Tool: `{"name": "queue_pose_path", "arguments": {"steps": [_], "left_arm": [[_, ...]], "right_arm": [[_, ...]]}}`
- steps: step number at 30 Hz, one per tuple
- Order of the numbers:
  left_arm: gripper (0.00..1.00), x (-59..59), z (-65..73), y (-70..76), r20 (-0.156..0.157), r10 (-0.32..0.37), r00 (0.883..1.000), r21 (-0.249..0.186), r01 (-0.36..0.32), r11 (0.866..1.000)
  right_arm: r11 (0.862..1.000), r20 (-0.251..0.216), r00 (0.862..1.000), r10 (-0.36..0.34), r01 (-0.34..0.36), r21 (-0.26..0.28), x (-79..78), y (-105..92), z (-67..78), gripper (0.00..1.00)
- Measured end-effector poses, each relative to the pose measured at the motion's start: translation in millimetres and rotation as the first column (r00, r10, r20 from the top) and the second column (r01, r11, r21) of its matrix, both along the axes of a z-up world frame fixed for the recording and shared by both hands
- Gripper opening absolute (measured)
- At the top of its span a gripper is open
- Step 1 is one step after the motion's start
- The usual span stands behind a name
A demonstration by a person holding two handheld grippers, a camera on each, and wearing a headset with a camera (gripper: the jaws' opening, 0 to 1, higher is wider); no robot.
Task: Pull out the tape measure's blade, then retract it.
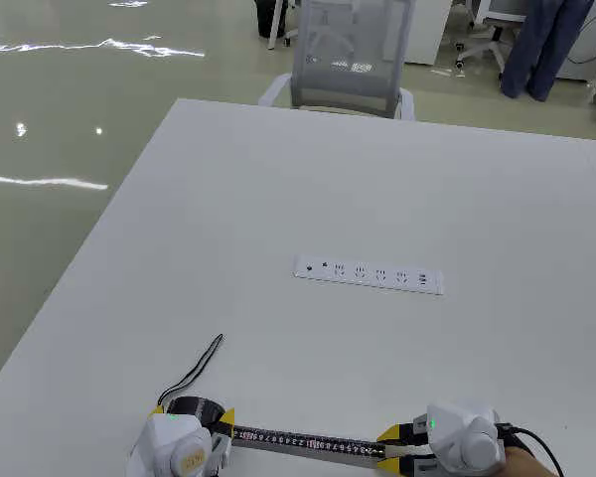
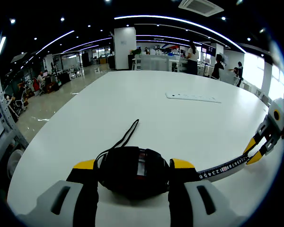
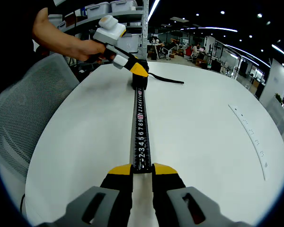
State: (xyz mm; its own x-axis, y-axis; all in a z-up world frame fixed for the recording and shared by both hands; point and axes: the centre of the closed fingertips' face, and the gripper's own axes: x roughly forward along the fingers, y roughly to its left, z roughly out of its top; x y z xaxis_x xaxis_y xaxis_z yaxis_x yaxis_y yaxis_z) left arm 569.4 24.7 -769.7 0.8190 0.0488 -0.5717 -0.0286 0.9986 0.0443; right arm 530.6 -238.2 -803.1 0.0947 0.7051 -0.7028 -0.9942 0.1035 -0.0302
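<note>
A black tape measure case (image 2: 134,171) rests on the white table (image 1: 308,199), clamped between the yellow-tipped jaws of my left gripper (image 2: 133,164). In the head view the case (image 1: 197,409) sits at the near left with the left gripper (image 1: 191,425) on it. Its black wrist strap (image 1: 197,370) trails away on the table. The blade (image 3: 141,130), with printed numbers, runs out flat from the case (image 3: 141,80) to my right gripper (image 3: 142,169), which is shut on the blade's end. In the head view the blade (image 1: 303,443) spans to the right gripper (image 1: 389,449).
A white power strip (image 1: 369,275) lies mid-table beyond the blade. A grey mesh chair (image 1: 346,55) stands at the far table edge. The table's left edge drops to a glossy floor. People stand far off in the office.
</note>
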Motion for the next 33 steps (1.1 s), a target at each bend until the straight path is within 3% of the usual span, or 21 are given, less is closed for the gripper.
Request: {"name": "queue_pose_path", "arguments": {"steps": [12, 20, 24, 33], "left_arm": [[0.56, -0.8, -0.2, 0.1, 0.005, -0.008, 1.0, -0.014, 0.008, 1.0], [0.57, -1.2, -1.3, -2.5, 0.012, -0.037, 0.999, 0.042, 0.036, 0.998], [0.57, -1.4, -1.8, -0.7, 0.005, -0.023, 1.0, 0.02, 0.023, 1.0], [0.57, -1.8, -1.2, -1.1, -0.001, -0.022, 1.0, 0.022, 0.022, 1.0]], "right_arm": [[1.0, 0.009, 1.0, 0.004, -0.003, -0.002, 1.4, 4.4, 2.0, 0.14], [1.0, 0.008, 1.0, 0.003, -0.003, -0.001, 1.1, 6.8, 4.1, 0.14], [1.0, 0.009, 1.0, 0.002, -0.002, 0.002, 1.2, 7.3, 4.9, 0.14], [1.0, 0.013, 1.0, 0.004, -0.004, 0.003, 0.7, 7.6, 7.2, 0.14]]}}
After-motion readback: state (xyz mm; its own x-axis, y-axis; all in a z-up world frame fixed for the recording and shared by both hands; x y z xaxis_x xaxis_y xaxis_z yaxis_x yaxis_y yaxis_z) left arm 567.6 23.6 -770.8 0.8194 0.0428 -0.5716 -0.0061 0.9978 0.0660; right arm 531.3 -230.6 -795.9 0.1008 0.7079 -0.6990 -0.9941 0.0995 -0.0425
